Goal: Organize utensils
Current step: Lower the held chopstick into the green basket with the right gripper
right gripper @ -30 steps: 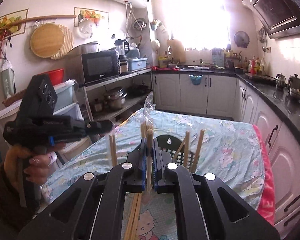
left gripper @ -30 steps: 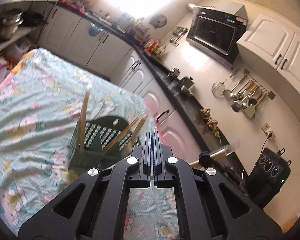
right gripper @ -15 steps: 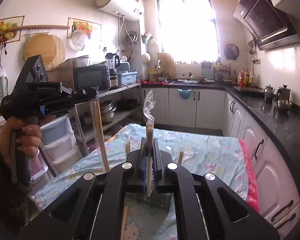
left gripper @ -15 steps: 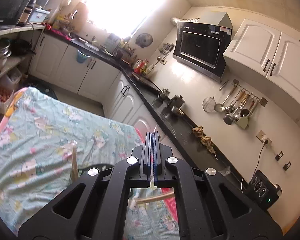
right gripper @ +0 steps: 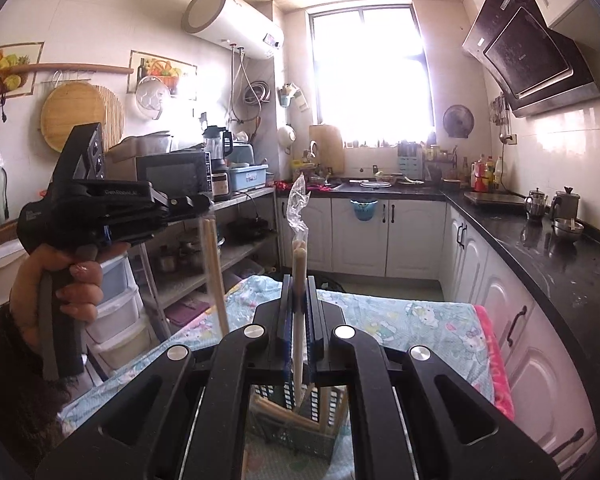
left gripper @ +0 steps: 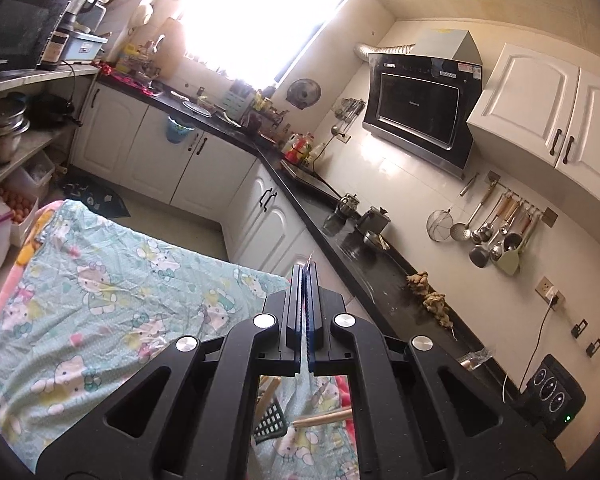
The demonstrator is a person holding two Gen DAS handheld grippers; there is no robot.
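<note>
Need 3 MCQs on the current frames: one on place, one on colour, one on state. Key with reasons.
1. The bare chopsticks hang from:
A. the left gripper
B. a wall hook
C. a cupboard handle

2. The basket on the table is:
A. red
B. white
C. dark green

3. The right gripper is:
A. wide open
B. shut on the wrapped chopsticks
C. shut on nothing

Key:
1 A: in the right wrist view the sticks hang down from the left gripper's closed tips.
2 C: its slotted wall shows dark green below the right gripper.
3 B: the jaws press on both sides of the sticks, and the clear plastic sleeve pokes up above them.
</note>
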